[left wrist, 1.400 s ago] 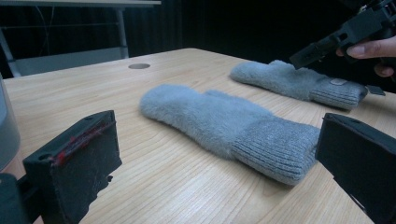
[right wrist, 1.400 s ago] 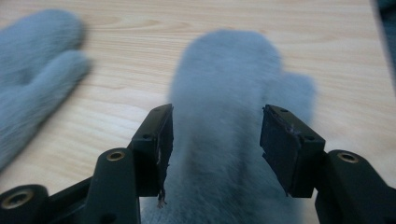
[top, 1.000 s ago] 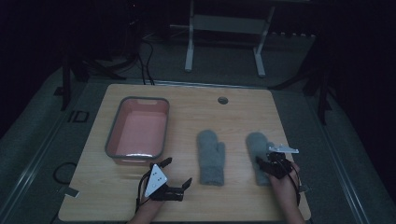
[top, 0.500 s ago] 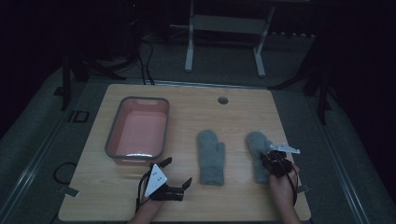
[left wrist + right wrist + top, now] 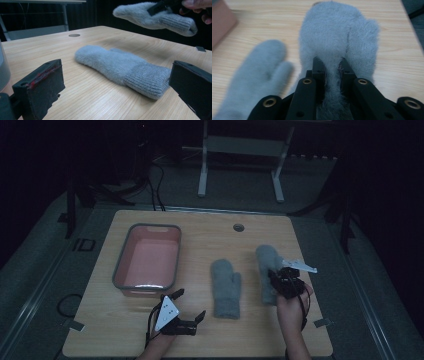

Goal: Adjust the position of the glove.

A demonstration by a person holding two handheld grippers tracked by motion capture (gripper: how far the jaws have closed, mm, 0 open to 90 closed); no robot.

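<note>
Right gripper (image 5: 278,279) clamps right mitten (image 5: 266,261) – lifted off table (image 5: 250,330), right side. Left gripper (image 5: 189,306) wide open, holding nothing – other mitten (image 5: 226,287) flat mid-table beside it.

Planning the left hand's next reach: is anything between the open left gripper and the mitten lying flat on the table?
Nothing visible: bare wood separates the left gripper from the flat mitten. The lifted mitten hangs clear above.
</note>
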